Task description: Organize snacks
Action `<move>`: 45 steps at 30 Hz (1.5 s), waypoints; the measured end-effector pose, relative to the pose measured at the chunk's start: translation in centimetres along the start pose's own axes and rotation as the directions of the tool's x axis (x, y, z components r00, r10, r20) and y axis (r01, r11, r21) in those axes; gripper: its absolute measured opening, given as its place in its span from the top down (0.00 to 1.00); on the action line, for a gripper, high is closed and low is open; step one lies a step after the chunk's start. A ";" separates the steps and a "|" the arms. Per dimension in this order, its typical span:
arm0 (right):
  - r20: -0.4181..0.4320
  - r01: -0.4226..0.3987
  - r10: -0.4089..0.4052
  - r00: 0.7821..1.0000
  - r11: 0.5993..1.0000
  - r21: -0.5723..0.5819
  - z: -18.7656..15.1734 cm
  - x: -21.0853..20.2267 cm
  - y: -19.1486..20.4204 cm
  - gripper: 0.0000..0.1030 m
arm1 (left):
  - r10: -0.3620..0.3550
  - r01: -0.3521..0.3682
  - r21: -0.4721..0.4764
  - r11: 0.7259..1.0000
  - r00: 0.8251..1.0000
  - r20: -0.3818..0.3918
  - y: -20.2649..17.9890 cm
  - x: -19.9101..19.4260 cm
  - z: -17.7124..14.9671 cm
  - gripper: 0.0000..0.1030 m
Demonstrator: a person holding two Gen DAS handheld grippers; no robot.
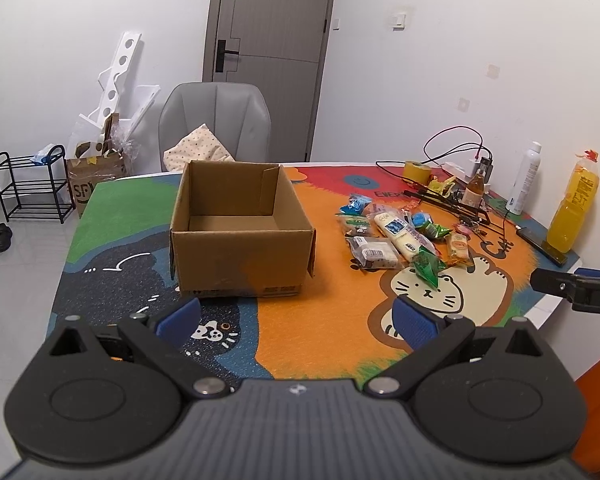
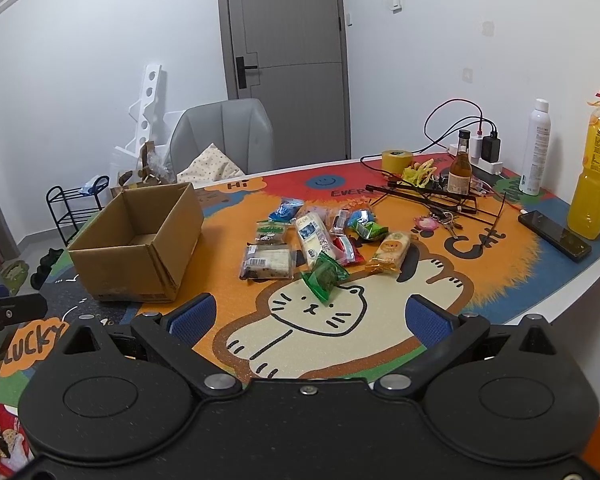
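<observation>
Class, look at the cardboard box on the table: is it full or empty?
Empty as far as visible. The box is open-topped, and its bare floor shows in both views; the snacks lie on the mat beside it.

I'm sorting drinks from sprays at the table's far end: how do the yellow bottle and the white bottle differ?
The yellow bottle is see-through plastic filled with yellow-orange liquid; the white bottle is opaque. The yellow bottle is wider and has red ribbon at its top, while the white bottle is a slim cylinder with a plain white cap. The yellow bottle stands nearer the phone; the white bottle stands nearer the wall. Both stand upright.
</observation>
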State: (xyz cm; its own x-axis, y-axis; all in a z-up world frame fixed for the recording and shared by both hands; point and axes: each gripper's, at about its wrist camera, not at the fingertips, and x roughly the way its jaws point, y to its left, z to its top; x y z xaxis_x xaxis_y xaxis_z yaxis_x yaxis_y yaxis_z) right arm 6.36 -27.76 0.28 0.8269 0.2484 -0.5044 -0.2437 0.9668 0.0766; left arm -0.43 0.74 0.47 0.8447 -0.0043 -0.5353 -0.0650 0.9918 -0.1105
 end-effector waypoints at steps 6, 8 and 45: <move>-0.004 -0.005 0.005 1.000 1.000 -0.004 0.0 0.0 0.1 0.00 | 0.001 -0.001 0.001 1.000 1.000 -0.003 0.1 0.1 0.0 0.01; -0.004 -0.006 0.006 1.000 1.000 -0.004 0.0 0.0 0.0 0.00 | 0.003 -0.003 0.003 1.000 1.000 -0.003 0.1 0.1 0.0 0.01; -0.022 -0.026 0.026 0.999 1.000 -0.007 -0.1 1.2 -0.3 0.00 | -0.004 0.005 0.007 1.000 0.999 -0.033 -0.8 1.4 -0.3 0.01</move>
State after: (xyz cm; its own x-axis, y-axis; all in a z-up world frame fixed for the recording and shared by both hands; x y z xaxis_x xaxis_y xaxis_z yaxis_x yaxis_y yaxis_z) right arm 7.36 -27.79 -0.39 0.8089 0.2716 -0.5214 -0.2686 0.9596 0.0832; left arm 0.67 -0.14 -0.46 0.8271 -0.0128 -0.5620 -0.0576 0.9925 -0.1074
